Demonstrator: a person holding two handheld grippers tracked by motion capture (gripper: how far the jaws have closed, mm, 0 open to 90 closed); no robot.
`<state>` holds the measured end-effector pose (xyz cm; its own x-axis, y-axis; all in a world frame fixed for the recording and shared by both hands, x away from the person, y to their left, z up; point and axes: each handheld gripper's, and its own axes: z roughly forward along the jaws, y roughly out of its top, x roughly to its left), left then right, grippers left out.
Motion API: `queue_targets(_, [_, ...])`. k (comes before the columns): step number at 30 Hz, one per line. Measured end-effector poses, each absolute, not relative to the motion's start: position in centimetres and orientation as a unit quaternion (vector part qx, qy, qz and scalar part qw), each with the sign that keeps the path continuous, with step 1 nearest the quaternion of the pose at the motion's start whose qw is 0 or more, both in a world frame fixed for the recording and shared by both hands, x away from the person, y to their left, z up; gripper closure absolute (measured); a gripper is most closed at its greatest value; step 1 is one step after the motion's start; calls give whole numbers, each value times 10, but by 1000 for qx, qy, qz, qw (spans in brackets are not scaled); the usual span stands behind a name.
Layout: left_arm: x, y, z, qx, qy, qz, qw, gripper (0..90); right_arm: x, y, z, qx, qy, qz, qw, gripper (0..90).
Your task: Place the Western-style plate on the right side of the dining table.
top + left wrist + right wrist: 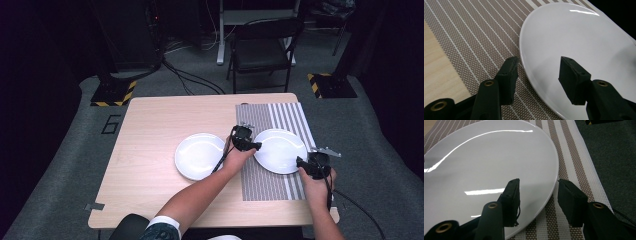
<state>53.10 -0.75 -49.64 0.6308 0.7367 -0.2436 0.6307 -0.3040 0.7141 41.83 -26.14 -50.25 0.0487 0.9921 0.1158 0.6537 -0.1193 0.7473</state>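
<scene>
A white plate (280, 150) lies on a brown-and-white striped placemat (280, 112) at the right of the table. My left gripper (254, 146) is at the plate's left rim and my right gripper (302, 162) is at its near-right rim. In the left gripper view the plate (579, 37) has its rim between the jaws of the left gripper (539, 62): one jaw is over the placemat (474, 32), the other over the plate, with a gap on both sides. The right gripper (539, 184) straddles the rim of the plate (486, 165) the same way, with neither pad pressing on it.
A second white plate (197, 156) sits on the bare wooden table (150, 150), left of the placemat. The placemat (571, 157) reaches nearly to the table's right edge, with dark carpet beyond. A black chair (262, 50) stands behind the table.
</scene>
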Motion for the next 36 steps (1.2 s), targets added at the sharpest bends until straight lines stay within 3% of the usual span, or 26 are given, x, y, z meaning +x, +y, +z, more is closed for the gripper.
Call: queue_targets(36, [521, 70, -477, 794, 432, 112, 413, 487, 419, -219, -487, 625, 652, 346, 253, 514])
